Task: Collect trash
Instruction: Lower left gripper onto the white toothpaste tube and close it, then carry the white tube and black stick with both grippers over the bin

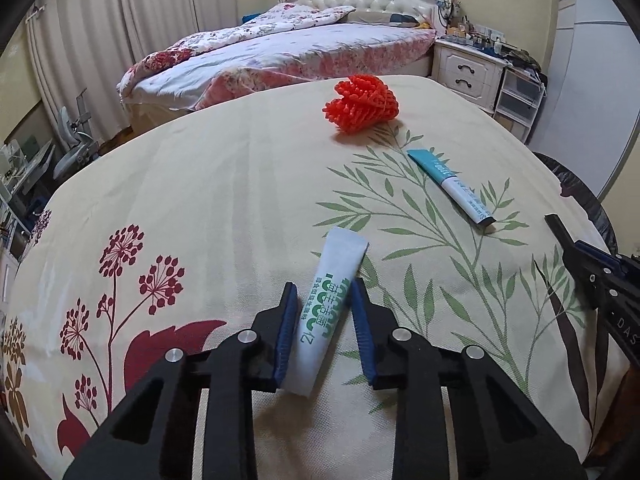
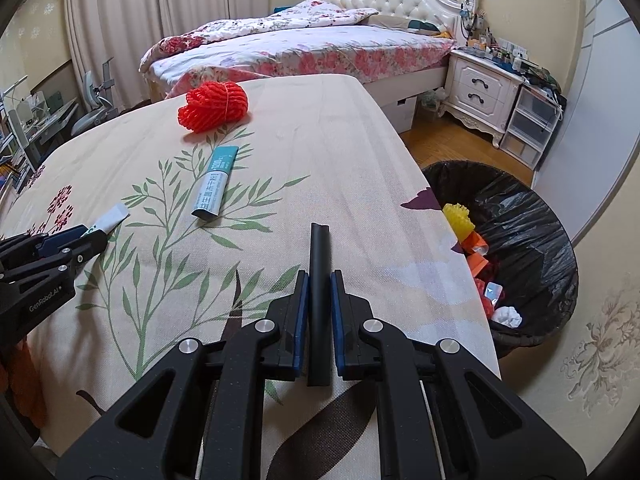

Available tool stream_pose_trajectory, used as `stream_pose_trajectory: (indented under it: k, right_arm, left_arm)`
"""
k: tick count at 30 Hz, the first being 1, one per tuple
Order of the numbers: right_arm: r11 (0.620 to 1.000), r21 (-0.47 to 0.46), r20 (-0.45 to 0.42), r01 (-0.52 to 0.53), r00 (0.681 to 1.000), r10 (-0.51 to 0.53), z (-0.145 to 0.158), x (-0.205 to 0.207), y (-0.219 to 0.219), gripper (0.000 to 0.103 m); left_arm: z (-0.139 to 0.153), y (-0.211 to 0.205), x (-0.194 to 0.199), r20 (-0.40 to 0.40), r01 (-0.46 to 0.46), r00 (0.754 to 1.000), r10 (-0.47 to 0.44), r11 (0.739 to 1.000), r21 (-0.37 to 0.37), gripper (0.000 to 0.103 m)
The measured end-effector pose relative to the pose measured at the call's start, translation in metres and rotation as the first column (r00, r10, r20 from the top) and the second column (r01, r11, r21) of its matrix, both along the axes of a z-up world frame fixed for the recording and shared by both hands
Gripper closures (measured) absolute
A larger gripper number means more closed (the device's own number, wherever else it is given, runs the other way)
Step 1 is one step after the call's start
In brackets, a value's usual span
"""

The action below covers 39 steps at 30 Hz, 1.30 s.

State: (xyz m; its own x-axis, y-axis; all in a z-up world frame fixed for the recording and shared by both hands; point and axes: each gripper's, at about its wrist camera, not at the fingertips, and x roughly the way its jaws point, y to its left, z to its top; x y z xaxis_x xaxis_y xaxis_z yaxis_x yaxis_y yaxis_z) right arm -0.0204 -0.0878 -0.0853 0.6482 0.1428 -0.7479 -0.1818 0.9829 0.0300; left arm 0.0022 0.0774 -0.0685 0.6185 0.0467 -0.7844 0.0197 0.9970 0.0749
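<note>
My left gripper (image 1: 325, 292) stands open around a white tube with green print (image 1: 326, 312) that lies on the flowered tablecloth (image 1: 224, 208); its left pad (image 1: 289, 320) touches the tube, the right pad is apart. My right gripper (image 2: 319, 276) is shut on a black stick (image 2: 320, 272) held just above the table. A teal-and-white box (image 1: 452, 186) and a red foam net (image 1: 362, 102) lie farther back. The box (image 2: 216, 186), the net (image 2: 214, 106) and the white tube (image 2: 110, 218) also show in the right wrist view.
A black-lined wicker bin (image 2: 532, 216) with several pieces of trash stands on the floor right of the table's edge. A bed (image 2: 304, 52), a white nightstand (image 2: 480, 88) and plastic drawers (image 2: 528, 124) lie beyond. The right gripper's stick (image 1: 558, 226) enters the left wrist view.
</note>
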Motion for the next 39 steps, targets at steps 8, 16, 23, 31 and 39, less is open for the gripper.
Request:
stream_pose_trajectory:
  k: [8, 16, 23, 31, 39]
  right_arm:
    - [1.0, -0.001, 0.001, 0.001, 1.0, -0.001, 0.0, 0.001, 0.0, 0.092]
    - [1.0, -0.003, 0.001, 0.001, 1.0, -0.001, 0.0, 0.0, 0.0, 0.092]
    - [1.0, 0.0, 0.003, 0.009, 1.0, -0.009, 0.002, 0.004, -0.004, 0.092]
    - [1.0, 0.004, 0.013, 0.023, 1.0, -0.023, 0.004, 0.005, -0.009, 0.092]
    - [0.999, 0.015, 0.048, 0.041, 0.998, -0.041, 0.015, 0.005, -0.016, 0.092]
  left_arm:
    - [-0.001, -0.005, -0.001, 0.007, -0.004, 1.0, 0.004, 1.0, 0.015, 0.085]
    - [0.001, -0.002, -0.004, 0.013, -0.01, 1.0, 0.01, 1.0, -0.003, 0.085]
    - [0.004, 0.0, -0.008, 0.029, -0.015, 0.999, 0.016, 1.0, -0.021, 0.085]
    - [0.008, 0.0, -0.011, 0.056, -0.011, 0.998, 0.014, 0.999, -0.049, 0.086]
    - [0.02, -0.008, -0.01, 0.104, 0.009, 0.995, -0.001, 0.997, -0.072, 0.086]
